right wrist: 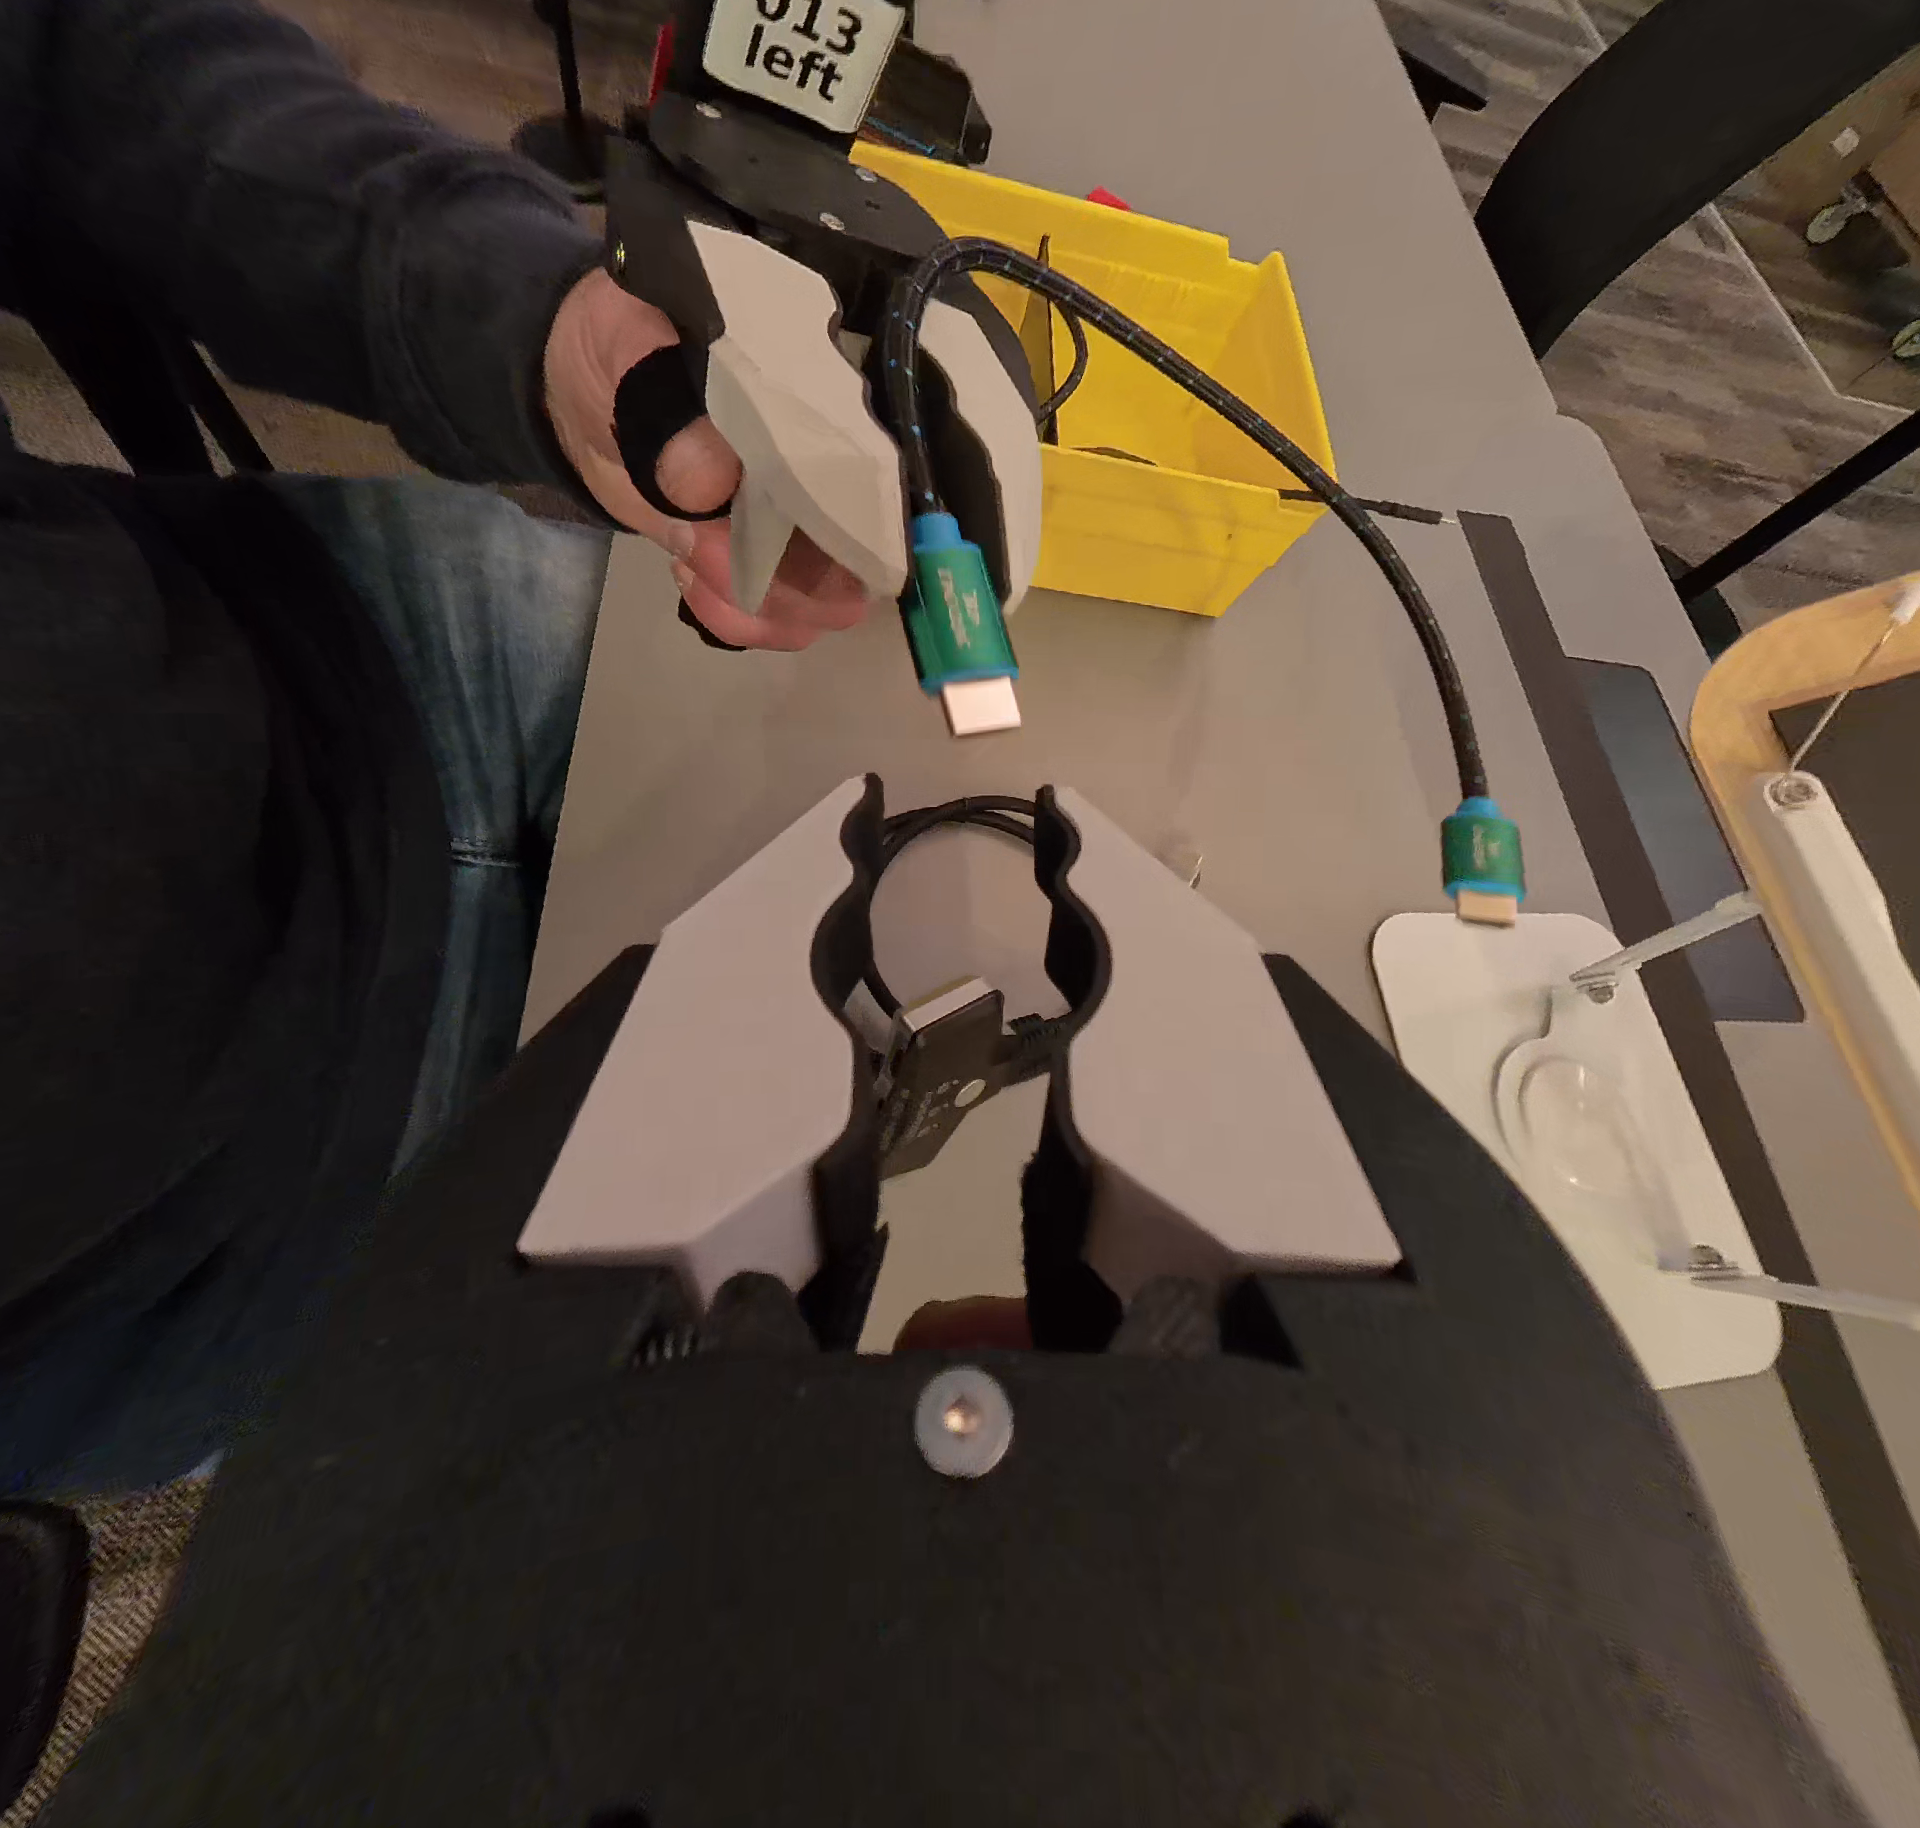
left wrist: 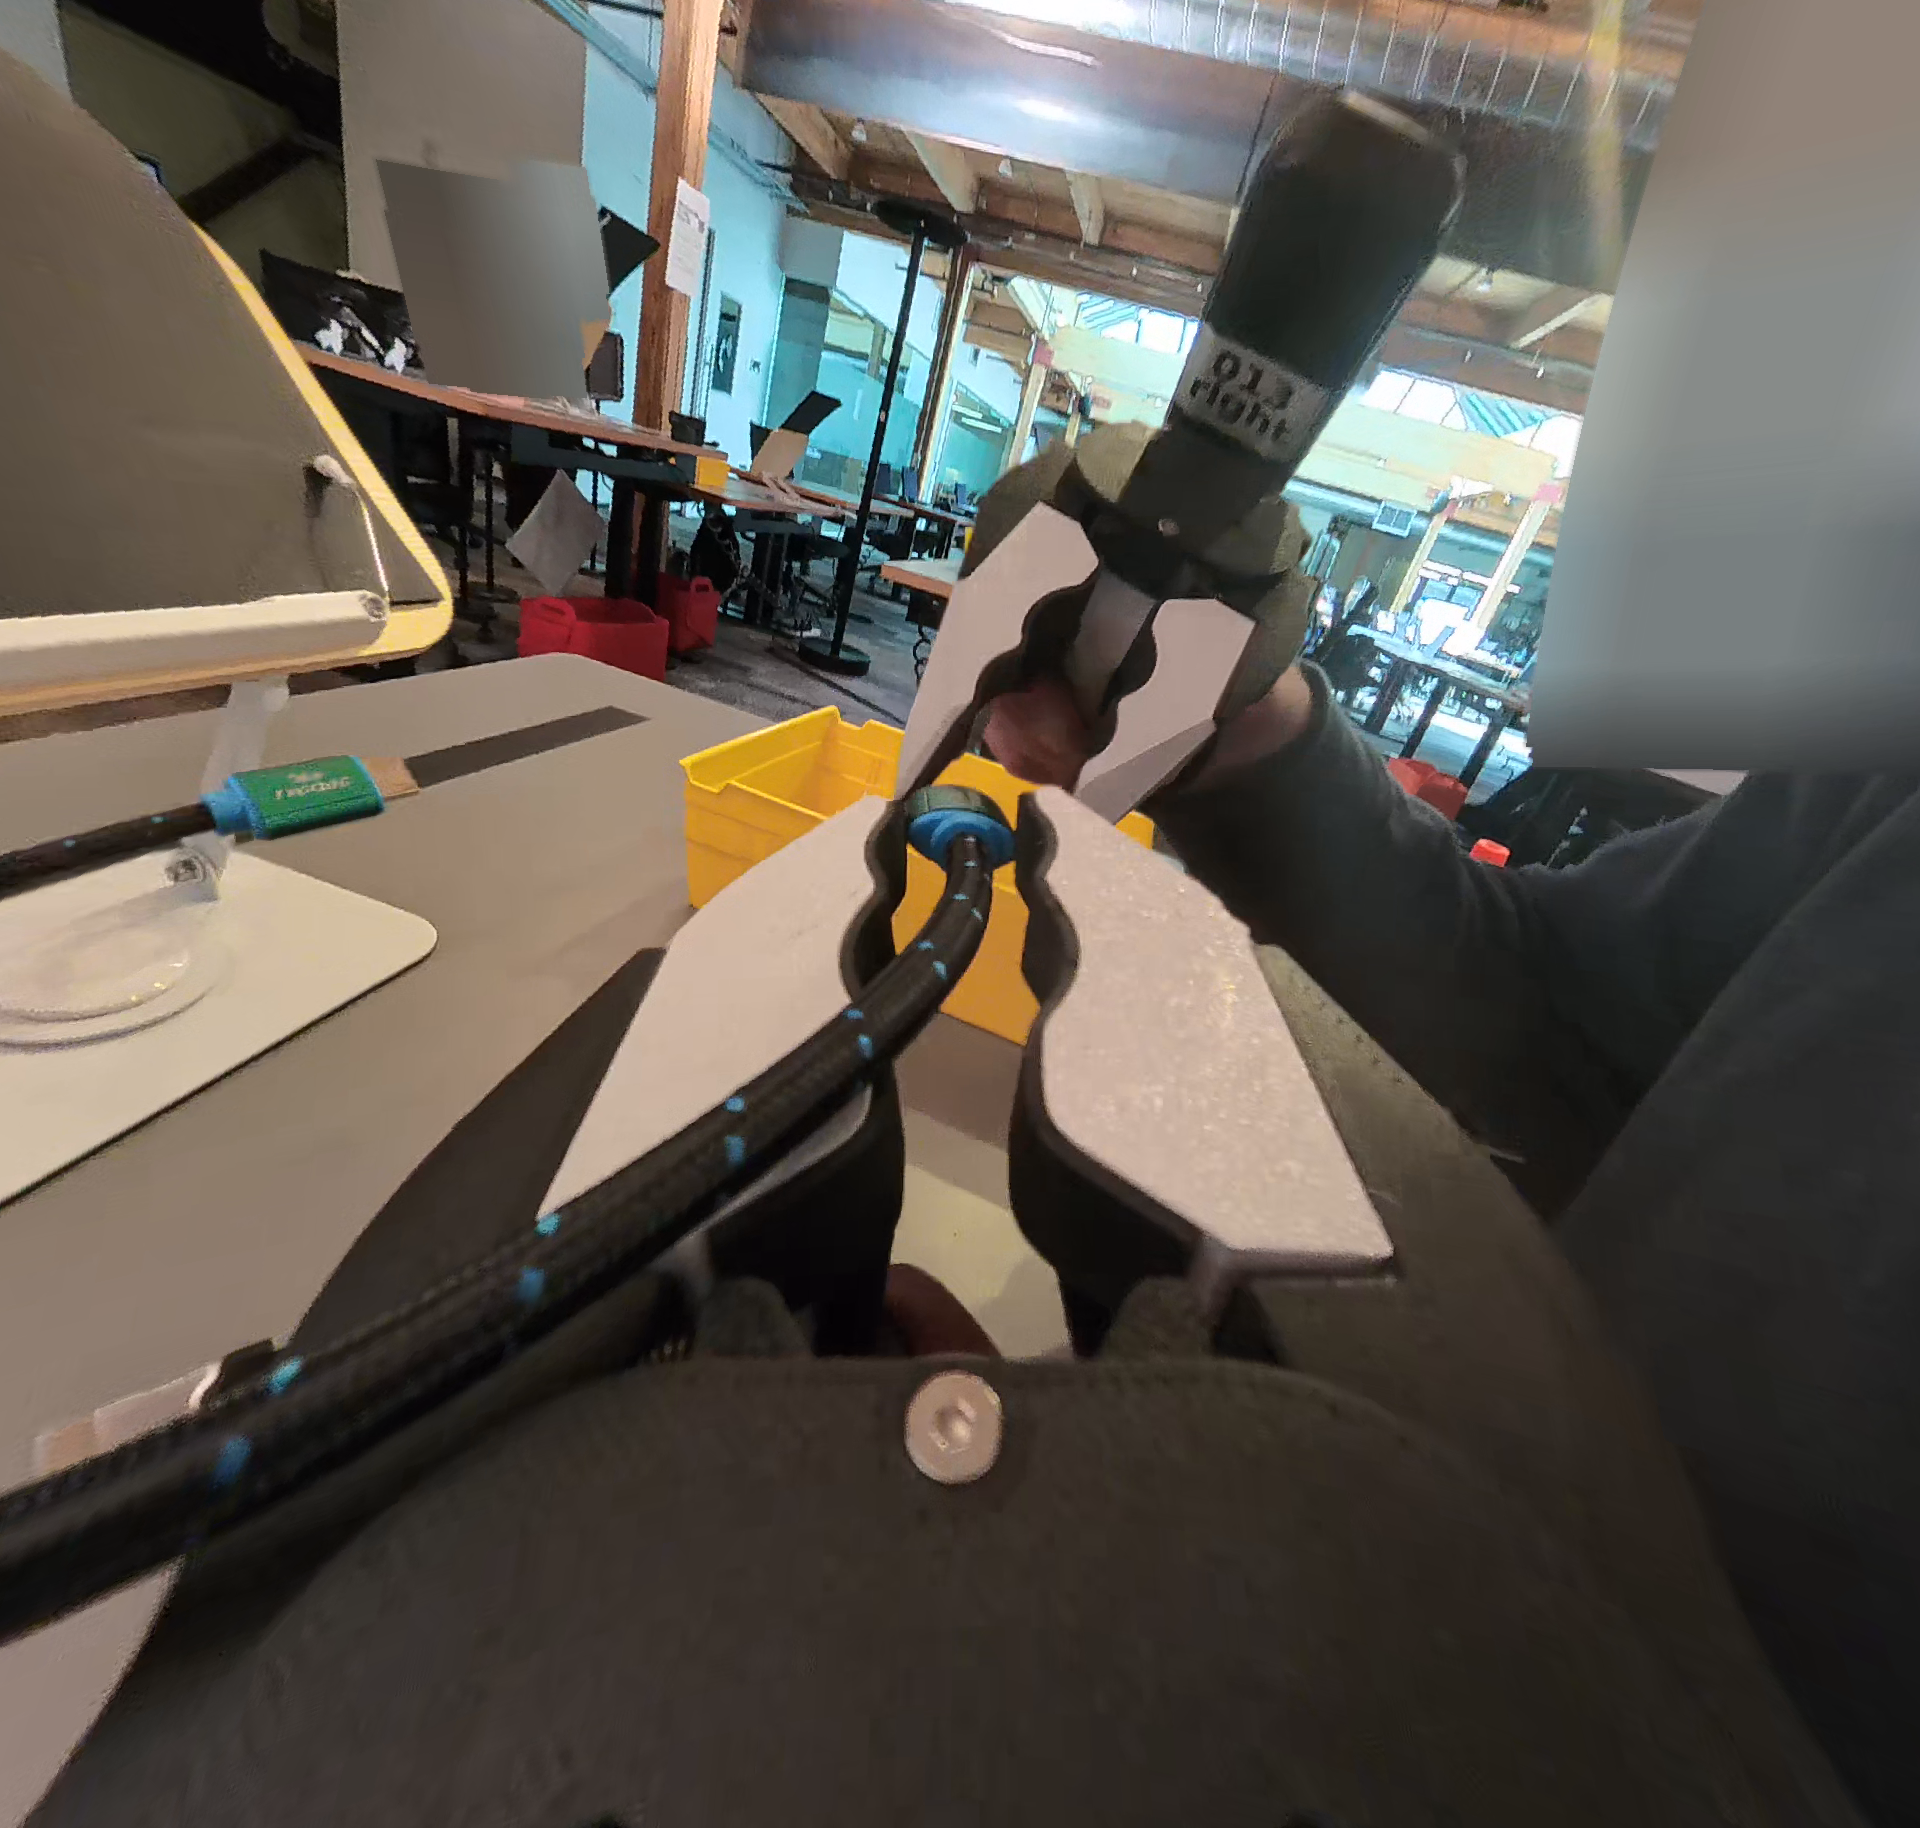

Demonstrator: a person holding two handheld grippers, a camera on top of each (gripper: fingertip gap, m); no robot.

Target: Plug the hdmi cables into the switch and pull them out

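My left gripper (left wrist: 951,817) is shut on the green HDMI plug with a blue collar (left wrist: 945,828), and its braided black cable (left wrist: 623,1196) runs back to the lower left. In the right wrist view the left gripper (right wrist: 940,573) holds that plug (right wrist: 956,625) with its metal tip pointing at my right gripper (right wrist: 956,802). The right gripper is shut on the small black switch (right wrist: 935,1082), deep between its fingers; a thin black lead (right wrist: 956,817) loops out in front. The two are a short way apart. The cable's other plug (right wrist: 1481,859) lies on the table, also seen in the left wrist view (left wrist: 301,786).
A yellow bin (right wrist: 1174,428) stands on the grey table (right wrist: 1195,739) behind the left gripper. A white stand base (right wrist: 1558,1103) carries a tilted wood-framed board (right wrist: 1766,739) on the right. A black chair (right wrist: 1662,168) is beyond the table. The person's legs are at the left. Only a small space, under 4 cm, lies between the two pairs of fingers.
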